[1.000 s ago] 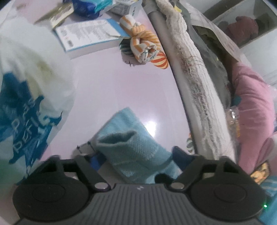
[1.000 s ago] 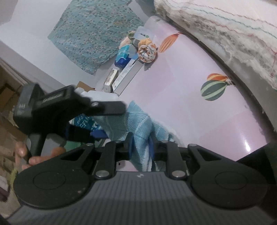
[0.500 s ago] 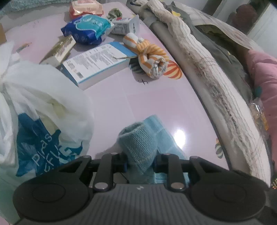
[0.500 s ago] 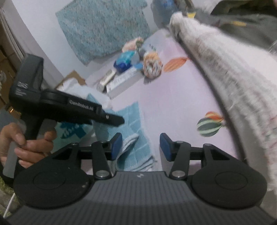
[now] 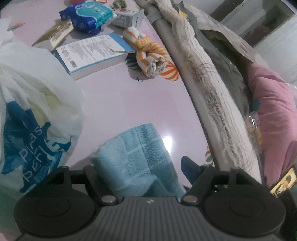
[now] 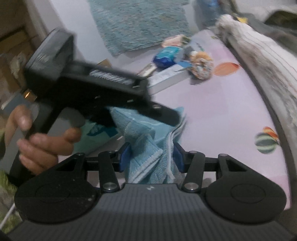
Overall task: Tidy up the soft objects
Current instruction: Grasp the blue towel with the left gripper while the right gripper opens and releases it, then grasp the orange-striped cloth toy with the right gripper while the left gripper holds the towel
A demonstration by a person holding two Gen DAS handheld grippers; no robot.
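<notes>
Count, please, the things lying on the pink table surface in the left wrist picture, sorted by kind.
Soft cloth items: 2 (light blue towel, orange striped cloth roll)
Plastic bags and packs: 2 (white and blue bag, blue pack)
Boxes and books: 3 (book, olive box, small white carton)
Total: 7

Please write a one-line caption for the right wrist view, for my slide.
Right hand-held gripper closing around a folded light blue towel, with the left hand-held gripper beside it over the pink table.
</notes>
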